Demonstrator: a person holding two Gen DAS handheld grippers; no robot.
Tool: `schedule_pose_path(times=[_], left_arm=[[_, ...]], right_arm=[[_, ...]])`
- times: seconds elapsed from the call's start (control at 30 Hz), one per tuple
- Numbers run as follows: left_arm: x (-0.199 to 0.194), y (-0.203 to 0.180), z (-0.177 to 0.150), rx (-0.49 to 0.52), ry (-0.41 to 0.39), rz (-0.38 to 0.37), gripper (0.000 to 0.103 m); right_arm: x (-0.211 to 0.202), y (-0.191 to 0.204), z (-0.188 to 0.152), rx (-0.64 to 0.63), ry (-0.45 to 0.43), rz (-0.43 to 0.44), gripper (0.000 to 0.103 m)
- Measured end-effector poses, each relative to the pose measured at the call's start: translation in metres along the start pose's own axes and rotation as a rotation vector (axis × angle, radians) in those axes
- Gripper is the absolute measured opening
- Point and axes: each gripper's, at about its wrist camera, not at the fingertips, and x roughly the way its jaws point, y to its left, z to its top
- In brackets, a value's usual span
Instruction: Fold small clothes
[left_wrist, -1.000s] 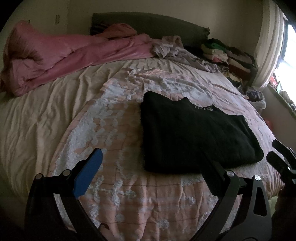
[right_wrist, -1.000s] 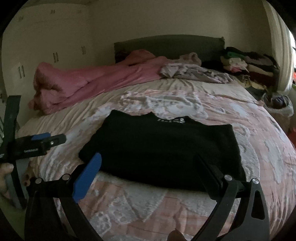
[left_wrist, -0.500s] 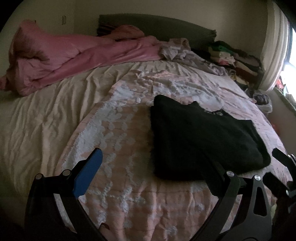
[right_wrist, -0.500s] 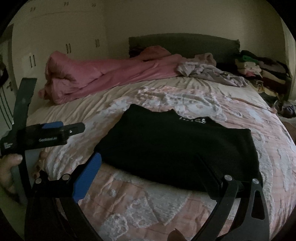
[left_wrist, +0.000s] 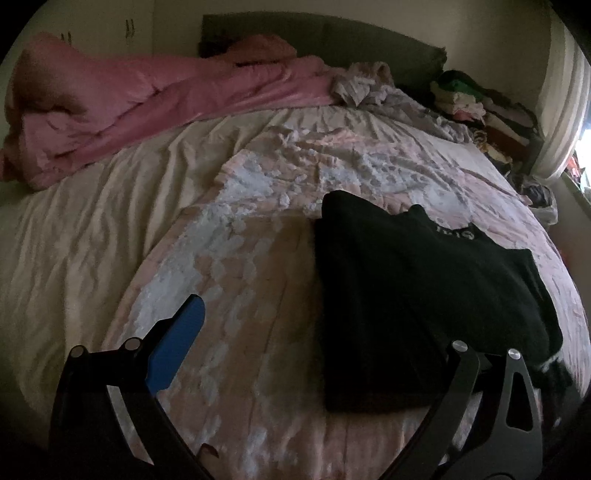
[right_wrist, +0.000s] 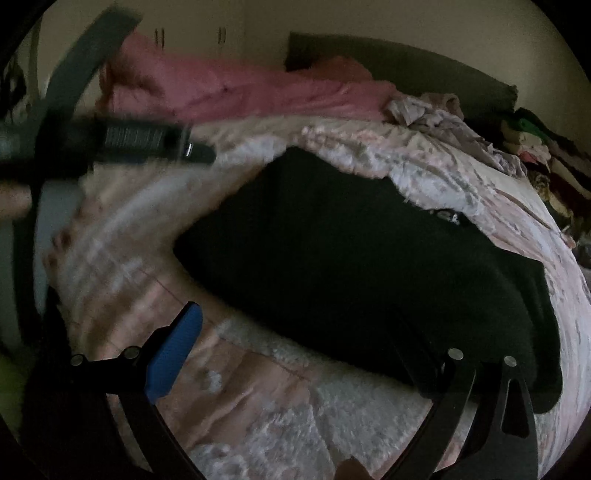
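Observation:
A folded black garment (left_wrist: 417, 295) lies flat on the pink and white patterned bedspread (left_wrist: 258, 295), with light lettering near its far collar edge. My left gripper (left_wrist: 317, 332) is open and empty, held above the bedspread just left of the garment's near edge. My right gripper (right_wrist: 314, 339) is open and empty, close over the garment's (right_wrist: 369, 266) near edge. The left gripper's body (right_wrist: 110, 144) shows blurred at the upper left of the right wrist view.
A crumpled pink duvet (left_wrist: 147, 96) lies along the far left of the bed. A pale grey cloth heap (left_wrist: 373, 85) sits by the dark headboard (left_wrist: 332, 40). Stacked clothes (left_wrist: 480, 110) are piled at the far right by a curtain and window.
Both grippers have moved in closer to the bed. The right wrist view has tilted and dropped toward the garment's near edge. The garment has not moved.

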Motion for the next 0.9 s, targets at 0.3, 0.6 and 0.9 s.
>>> schedule_pose_path(times=[0.3,0.6,0.9], left_arm=[[0.059,-0.004,0.033,0.003,0.108,-0.020,0.093],[0.117,-0.005,0.048,-0.063,0.252,-0.095,0.093],[0.128,-0.007,0.047,-0.112,0.305,-0.142,0.093]], right_arm=[[0.044,0.013,0.002,-0.108,0.026,-0.097,0.098],[0.057,0.029,0.018,-0.212,-0.026,-0.171,0.084],[0.022,0.003,0.021,-0.077,-0.133,-0.050,0.013]])
